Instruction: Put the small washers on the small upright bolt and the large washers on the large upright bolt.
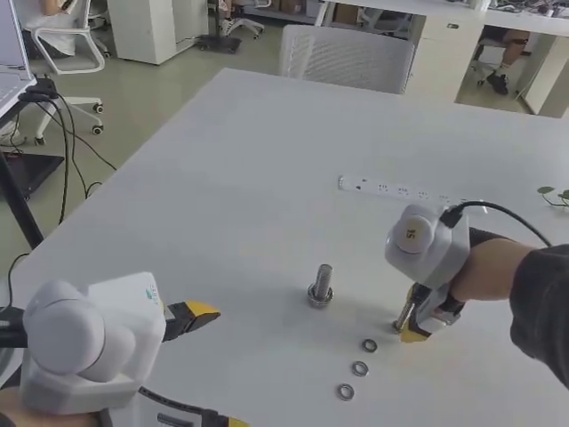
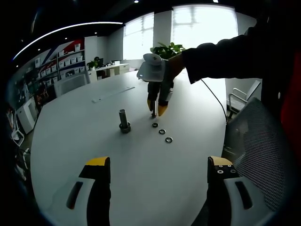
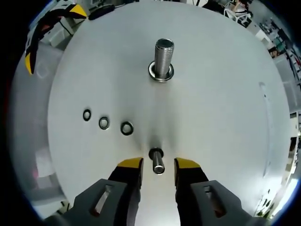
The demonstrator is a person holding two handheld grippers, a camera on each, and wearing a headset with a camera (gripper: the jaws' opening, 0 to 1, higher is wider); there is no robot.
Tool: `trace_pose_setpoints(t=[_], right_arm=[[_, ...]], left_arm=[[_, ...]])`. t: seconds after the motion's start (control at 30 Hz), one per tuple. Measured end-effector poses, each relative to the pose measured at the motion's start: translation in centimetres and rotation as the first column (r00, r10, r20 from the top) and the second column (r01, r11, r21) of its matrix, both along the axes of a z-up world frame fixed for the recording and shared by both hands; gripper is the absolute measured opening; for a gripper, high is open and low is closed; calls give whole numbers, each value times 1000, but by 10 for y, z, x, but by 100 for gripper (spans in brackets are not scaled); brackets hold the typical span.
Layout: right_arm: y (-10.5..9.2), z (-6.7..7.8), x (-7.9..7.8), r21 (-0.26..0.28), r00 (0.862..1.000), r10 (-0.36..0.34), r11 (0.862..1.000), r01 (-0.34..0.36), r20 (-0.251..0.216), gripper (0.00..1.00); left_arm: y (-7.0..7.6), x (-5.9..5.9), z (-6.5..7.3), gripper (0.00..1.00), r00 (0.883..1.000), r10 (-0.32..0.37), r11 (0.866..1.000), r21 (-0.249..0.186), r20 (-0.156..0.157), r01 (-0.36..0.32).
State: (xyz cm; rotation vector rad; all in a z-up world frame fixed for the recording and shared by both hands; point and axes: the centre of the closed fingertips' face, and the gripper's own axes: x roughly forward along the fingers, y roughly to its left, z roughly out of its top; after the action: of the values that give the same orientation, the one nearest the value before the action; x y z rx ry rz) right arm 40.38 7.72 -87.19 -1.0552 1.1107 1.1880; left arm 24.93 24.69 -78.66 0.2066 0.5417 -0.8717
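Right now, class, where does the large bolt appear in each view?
Head view: large bolt just right of centre, lower half.
Left gripper view: large bolt left of centre, mid-height.
Right gripper view: large bolt top centre.
Shared landmark: row of three washers.

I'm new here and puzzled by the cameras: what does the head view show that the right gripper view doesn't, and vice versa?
Head view: the person's hand holding the right gripper from behind. Right gripper view: a look straight down its open jaws, with a clear gap on each side of the small bolt. Both: the large bolt and three loose washers in a row on the table.
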Motion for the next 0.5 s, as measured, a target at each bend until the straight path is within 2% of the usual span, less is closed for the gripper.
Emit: trace_pose_setpoints(t=[0.5], right_arm=[[-11,8,-2,13,999,-31,999,31,14,34]], left_arm=[[-3,-1,2,85,1000,-11,1000,2,6,11]])
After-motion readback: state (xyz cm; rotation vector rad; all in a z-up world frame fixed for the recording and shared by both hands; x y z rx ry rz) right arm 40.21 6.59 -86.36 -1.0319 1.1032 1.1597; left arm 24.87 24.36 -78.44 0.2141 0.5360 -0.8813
